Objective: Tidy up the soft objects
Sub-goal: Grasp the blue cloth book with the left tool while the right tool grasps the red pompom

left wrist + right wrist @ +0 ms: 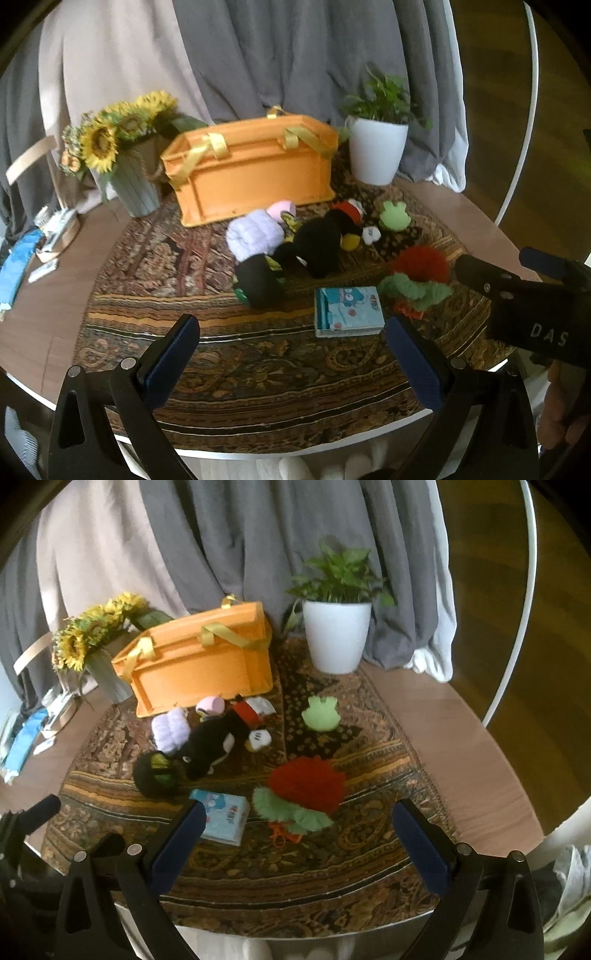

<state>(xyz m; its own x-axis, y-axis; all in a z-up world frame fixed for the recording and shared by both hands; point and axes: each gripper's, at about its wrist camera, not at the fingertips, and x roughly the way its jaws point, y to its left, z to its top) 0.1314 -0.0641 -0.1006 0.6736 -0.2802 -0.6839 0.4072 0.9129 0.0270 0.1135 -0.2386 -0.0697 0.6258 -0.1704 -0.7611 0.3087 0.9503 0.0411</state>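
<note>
Both grippers are held low at the near table edge, directed toward the soft toys. The left gripper (pixel 291 363) is shown with jaws wide apart and empty; the right gripper (pixel 299 849) likewise. The toys, among them a black plush penguin (pixel 317 240) and a red-green fuzzy toy (pixel 304 790), are scattered on the patterned cloth (pixel 258 387) before the orange basket (pixel 251 166).

Plush toys (pixel 321 240) heaped before orange bin (pixel 251 170)

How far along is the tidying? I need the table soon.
Nothing looks done: the orange bin shows no toys inside from here. Both grippers, left gripper and right gripper, are open and empty. The black plush, red pompom and green frog still lie on the cloth.
</note>
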